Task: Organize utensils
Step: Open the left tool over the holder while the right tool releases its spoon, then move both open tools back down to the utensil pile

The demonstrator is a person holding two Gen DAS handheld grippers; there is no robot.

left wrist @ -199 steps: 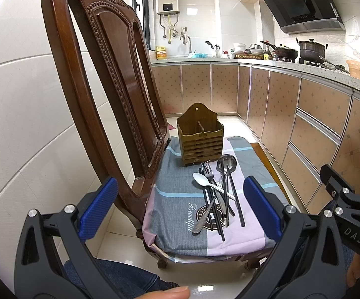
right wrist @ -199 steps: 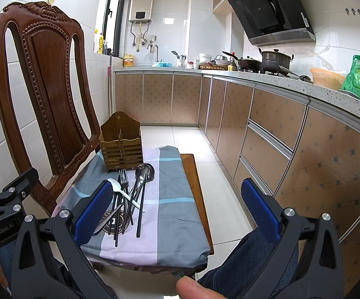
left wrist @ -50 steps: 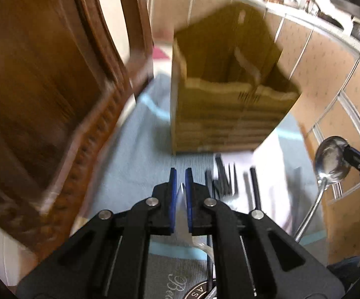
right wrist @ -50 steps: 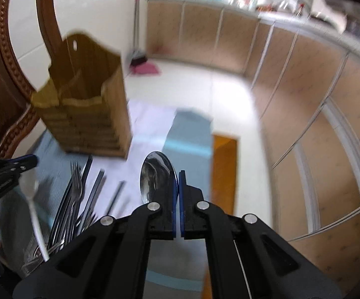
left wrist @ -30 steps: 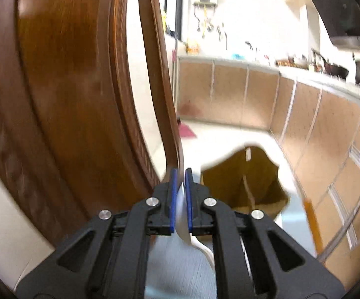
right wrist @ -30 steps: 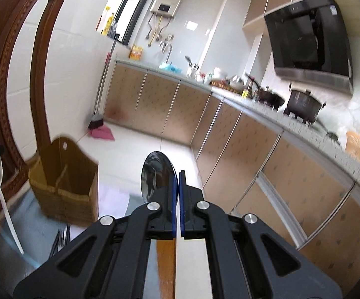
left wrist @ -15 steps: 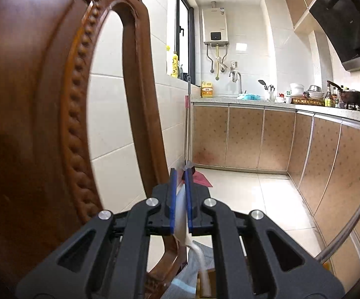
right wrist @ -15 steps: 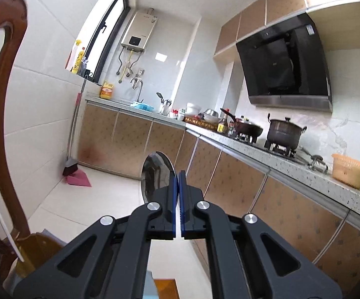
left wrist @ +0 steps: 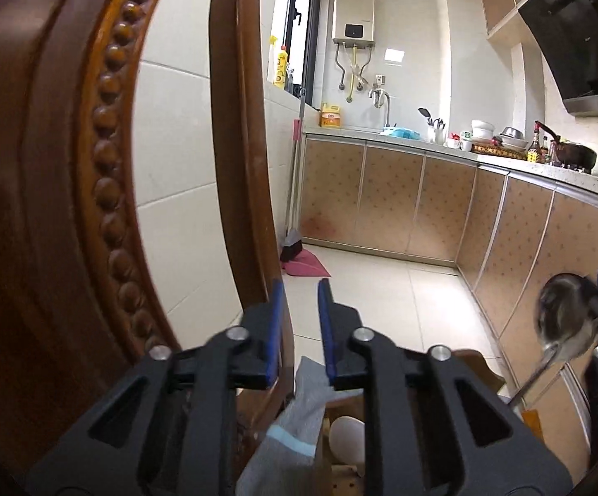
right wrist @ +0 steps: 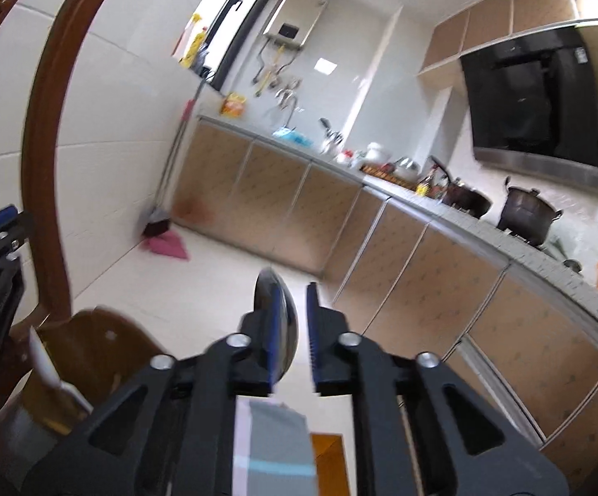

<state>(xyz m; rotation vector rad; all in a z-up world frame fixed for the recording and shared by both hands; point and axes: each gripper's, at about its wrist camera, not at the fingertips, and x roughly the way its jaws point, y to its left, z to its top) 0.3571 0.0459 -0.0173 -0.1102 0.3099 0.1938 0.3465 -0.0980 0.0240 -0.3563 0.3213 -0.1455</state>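
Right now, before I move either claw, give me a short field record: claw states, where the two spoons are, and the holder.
left claw: open, nothing between its fingers
right claw: open a little
shiny metal spoon: bowl up between the right claw's fingers, against one pad, gap to the other
white plastic spoon: standing in the holder, bowl up
brown slatted wooden utensil holder: on the chair seat, below both claws
carved brown wooden chair back: close on the left claw's left
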